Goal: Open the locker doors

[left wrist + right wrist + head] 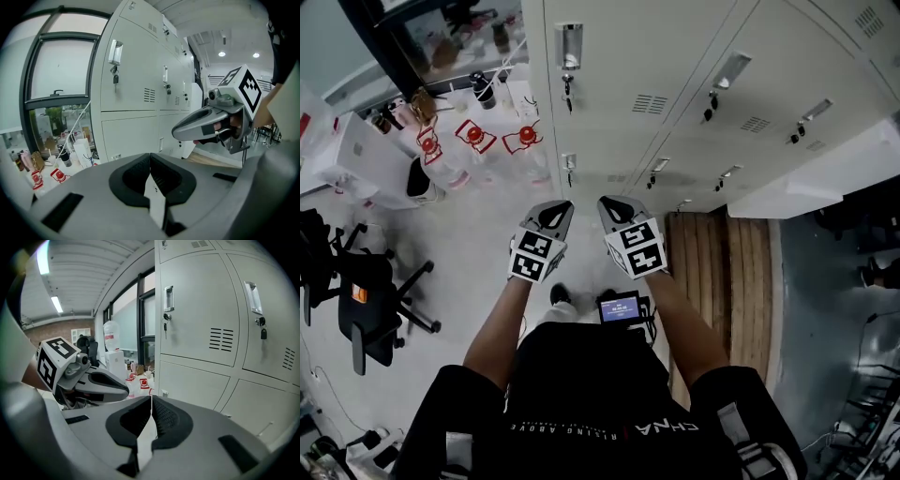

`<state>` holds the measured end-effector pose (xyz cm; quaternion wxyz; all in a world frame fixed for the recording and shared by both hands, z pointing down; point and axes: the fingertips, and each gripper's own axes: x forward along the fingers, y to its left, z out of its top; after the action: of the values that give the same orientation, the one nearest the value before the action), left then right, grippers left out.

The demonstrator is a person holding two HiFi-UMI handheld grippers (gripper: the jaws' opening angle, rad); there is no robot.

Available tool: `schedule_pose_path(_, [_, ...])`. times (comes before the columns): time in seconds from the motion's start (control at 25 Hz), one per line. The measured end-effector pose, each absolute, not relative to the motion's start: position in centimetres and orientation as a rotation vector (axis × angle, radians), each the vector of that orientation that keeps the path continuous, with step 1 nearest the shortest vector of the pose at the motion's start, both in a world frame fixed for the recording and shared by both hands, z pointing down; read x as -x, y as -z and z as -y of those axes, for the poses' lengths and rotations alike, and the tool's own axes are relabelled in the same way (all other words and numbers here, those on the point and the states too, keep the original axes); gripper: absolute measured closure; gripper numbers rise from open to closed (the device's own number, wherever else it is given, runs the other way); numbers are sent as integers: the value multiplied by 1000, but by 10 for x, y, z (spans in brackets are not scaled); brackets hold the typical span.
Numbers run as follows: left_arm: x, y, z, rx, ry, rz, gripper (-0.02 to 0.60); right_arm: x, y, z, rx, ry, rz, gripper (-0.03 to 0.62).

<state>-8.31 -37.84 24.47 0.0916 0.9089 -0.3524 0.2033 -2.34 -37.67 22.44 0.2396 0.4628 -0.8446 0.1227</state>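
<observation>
Ahead of the person, pale grey lockers (675,84) fill the wall, every door shut. The left gripper (559,208) and right gripper (612,204) hang side by side short of them, jaws pressed together, empty. At the bank's left edge, a key (567,91) dangles under a handle (569,45).

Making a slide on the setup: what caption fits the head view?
Person faces white lockers, left gripper and right gripper both shut and empty, side by side short of them.
</observation>
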Motion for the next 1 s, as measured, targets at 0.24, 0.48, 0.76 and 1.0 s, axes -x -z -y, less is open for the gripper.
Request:
schedule_pose_path(0.24, [77,-241,381,-2683,-613,1058,561,16,-212,385,-1263,-313,2324,560])
schedule_pose_path(0.48, [69,-235,387,-2694,-606,1068,561,14,-209,391,-1248,-297,2326,560])
schedule_pose_path(0.76, [74,-232,397,-2707,-622,1058,561,19,-213,398,-1230,-291,2315,560])
schedule_pose_path(1.0, [84,-244,403,-2725,-616,1006,561,26,-223,409,-1280,-276,2270,560])
